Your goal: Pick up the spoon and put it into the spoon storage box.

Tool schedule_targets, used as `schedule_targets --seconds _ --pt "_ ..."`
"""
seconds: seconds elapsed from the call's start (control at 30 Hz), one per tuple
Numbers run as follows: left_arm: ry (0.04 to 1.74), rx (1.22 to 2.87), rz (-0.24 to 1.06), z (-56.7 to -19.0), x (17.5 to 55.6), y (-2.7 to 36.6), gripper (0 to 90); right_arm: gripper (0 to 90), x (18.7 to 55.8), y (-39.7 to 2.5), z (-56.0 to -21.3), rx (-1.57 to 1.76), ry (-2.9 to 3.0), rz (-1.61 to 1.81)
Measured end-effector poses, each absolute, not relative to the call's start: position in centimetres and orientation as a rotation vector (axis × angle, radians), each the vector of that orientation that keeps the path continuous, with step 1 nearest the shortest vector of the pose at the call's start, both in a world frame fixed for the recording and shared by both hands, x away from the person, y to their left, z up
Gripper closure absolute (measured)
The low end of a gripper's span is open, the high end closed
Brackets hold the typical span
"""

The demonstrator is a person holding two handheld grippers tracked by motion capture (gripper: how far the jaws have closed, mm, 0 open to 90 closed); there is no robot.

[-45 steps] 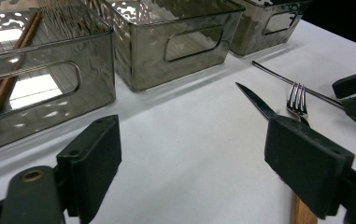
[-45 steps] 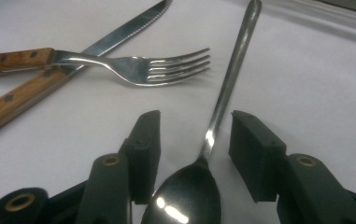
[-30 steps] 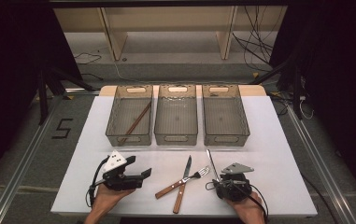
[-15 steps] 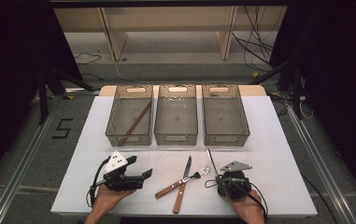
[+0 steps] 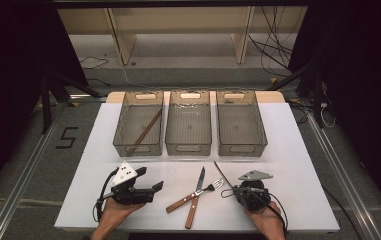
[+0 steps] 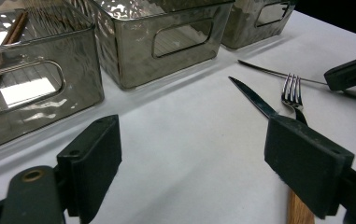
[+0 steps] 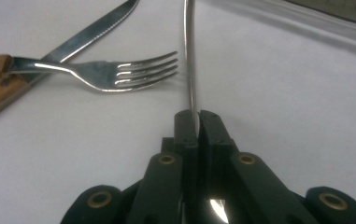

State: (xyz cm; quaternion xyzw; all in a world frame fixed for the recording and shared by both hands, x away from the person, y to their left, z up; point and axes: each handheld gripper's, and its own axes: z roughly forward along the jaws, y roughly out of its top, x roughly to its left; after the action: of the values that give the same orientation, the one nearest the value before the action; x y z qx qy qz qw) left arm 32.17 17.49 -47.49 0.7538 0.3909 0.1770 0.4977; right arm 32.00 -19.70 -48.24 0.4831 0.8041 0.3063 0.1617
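My right gripper (image 5: 235, 190) rests at the table's front right, shut on the near end of a thin metal utensil (image 5: 222, 173) that points away toward the bins. The right gripper view shows this utensil (image 7: 189, 56) edge-on between the closed jaws of my right gripper (image 7: 196, 117). A wooden-handled knife (image 5: 196, 199) and fork (image 5: 198, 193) lie crossed on the white table just left of it. My left gripper (image 5: 154, 188) sits at the front left, open, its jaws wide apart around bare table (image 6: 194, 158) and aimed toward the cutlery.
Three clear bins stand in a row behind the cutlery: left bin (image 5: 123, 127) with a brown chopstick (image 5: 145, 131) in it, middle bin (image 5: 188, 148) and right bin (image 5: 242, 148). The table's front edge (image 5: 198, 230) runs right below my hands.
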Motion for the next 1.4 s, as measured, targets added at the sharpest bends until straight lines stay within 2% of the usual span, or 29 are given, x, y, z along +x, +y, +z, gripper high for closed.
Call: schedule_targets --seconds 0.1,0.8,1.4 --pt "0.943 1.824 0.428 -47.5 32.2 17.4 18.8 90.0 32.2 -20.4 -47.7 1.391 2.258 0.881" --pt "0.944 1.827 0.429 -47.5 32.2 17.5 19.3 90.0 32.9 -21.0 -47.6 1.369 2.318 0.925" --pt "0.955 1.801 0.432 -47.5 32.2 17.8 19.1 90.0 32.6 -21.1 -43.3 1.296 2.269 1.074"
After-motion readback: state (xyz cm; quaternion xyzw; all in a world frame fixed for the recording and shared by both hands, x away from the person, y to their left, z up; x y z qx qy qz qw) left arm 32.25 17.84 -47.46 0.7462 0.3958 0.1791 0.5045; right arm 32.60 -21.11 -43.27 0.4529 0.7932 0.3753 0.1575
